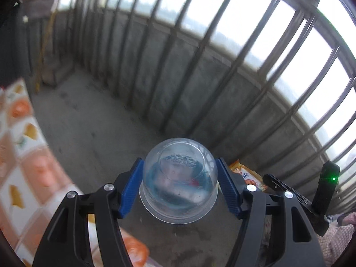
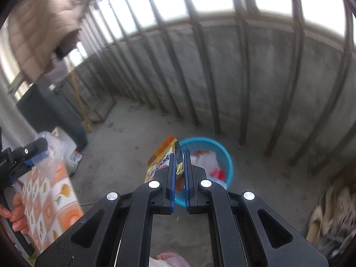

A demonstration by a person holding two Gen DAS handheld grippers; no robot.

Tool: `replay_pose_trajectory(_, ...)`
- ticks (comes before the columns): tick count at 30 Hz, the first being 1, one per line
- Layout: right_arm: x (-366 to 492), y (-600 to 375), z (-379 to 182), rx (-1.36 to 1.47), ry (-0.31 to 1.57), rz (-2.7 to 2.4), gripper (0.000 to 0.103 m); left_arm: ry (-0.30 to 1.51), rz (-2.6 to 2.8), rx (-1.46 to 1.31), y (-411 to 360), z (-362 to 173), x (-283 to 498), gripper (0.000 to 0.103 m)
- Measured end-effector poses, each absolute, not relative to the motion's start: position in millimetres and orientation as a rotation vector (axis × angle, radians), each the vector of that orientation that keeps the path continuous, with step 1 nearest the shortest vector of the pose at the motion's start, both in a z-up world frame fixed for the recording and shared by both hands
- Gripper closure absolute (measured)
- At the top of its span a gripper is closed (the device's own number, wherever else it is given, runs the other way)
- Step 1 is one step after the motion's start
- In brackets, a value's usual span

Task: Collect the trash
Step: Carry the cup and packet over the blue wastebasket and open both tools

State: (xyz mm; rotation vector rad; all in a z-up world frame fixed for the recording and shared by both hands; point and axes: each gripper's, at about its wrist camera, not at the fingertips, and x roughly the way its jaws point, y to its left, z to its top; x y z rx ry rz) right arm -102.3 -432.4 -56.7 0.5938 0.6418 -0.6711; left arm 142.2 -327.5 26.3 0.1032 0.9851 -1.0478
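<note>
Clear round plastic cup (image 1: 180,181), base pointing away from camera, clamped sideways by left gripper (image 1: 179,185); right gripper (image 2: 180,173) pinches upright orange snack wrapper (image 2: 163,158) above blue plastic basket (image 2: 228,166).

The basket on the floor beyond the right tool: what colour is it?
Bright blue; the basket shows best in the right wrist view.

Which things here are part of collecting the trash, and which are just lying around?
Part of the job:
- clear plastic cup, clamped in the left gripper
- orange snack wrapper, pinched in the right gripper
- blue basket on the floor, trash already inside

Just lying about:
- beige quilted jacket, hanging
- orange patterned tablecloth
- crumpled cloth on the floor
</note>
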Motion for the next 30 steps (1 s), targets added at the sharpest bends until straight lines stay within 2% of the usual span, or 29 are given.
replay_pose_trajectory(6, -93, -479, -110, 0.747, 0.715, -0.686, 0.098, 1.155, -1.013, 0.167, -393, -28, 154, 0.039)
replay_pose_trajectory(12, -69, -518, -139, 0.807, 0.706, -0.699, 0.097, 1.228, -0.997, 0.234, -457, -72, 159, 0.038)
replay_pose_trajectory(14, -61, -530, -157, 0.799, 0.71, -0.721, 0.094, 1.252, -0.988, 0.255, -473, -91, 159, 0.036)
replay_pose_trajectory(16, -55, -539, -194, 0.816, 0.736, -0.737, 0.085, 1.318, -0.951, 0.307, -493, -126, 158, 0.025)
replay_pose_trajectory(17, -52, -543, -210, 0.811, 0.763, -0.732, 0.08, 1.358, -0.92, 0.331, -502, -145, 157, 0.023)
replay_pose_trajectory(18, -47, -546, -229, 0.824, 0.813, -0.726, 0.076, 1.401, -0.891, 0.356, -507, -163, 156, 0.023)
replay_pose_trajectory(20, -50, -548, -254, 0.889, 0.876, -0.724, 0.076, 1.482, -0.856, 0.402, -512, -185, 153, 0.023)
replay_pose_trajectory(21, -56, -546, -259, 0.917, 0.871, -0.726, 0.076, 1.501, -0.86, 0.394, -513, -189, 151, 0.023)
replay_pose_trajectory(24, -82, -542, -252, 0.952, 0.805, -0.753, 0.062, 1.481, -0.888, 0.349, -506, -178, 149, 0.023)
replay_pose_trajectory(30, -107, -533, -228, 0.943, 0.743, -0.766, 0.06, 1.369, -0.94, 0.287, -484, -124, 154, 0.023)
